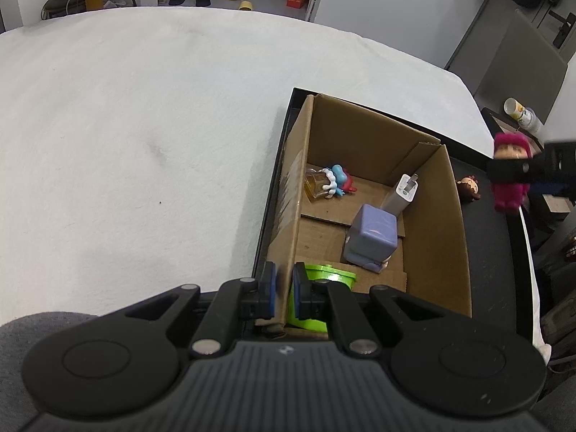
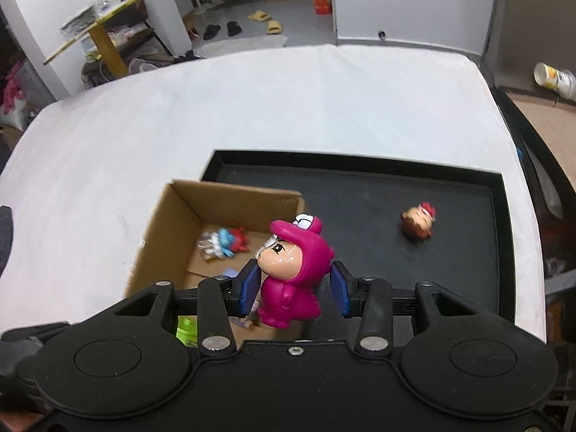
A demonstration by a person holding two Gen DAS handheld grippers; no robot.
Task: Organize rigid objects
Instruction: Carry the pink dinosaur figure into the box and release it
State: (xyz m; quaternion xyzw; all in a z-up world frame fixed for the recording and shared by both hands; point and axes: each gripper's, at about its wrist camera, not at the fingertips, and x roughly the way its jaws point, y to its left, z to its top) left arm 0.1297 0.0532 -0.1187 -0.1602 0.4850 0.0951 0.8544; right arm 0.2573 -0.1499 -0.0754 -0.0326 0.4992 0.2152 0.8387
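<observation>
Left tongs (image 1: 283, 291) pinched narrow on cardboard box (image 1: 432, 223) wall; right tongs (image 2: 295, 289) gripping pink figurine (image 2: 293, 270).

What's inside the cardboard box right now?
In the cardboard box: a blue-and-red figure, white charger, lilac block toy and green item, partly hidden behind the left gripper.
</observation>
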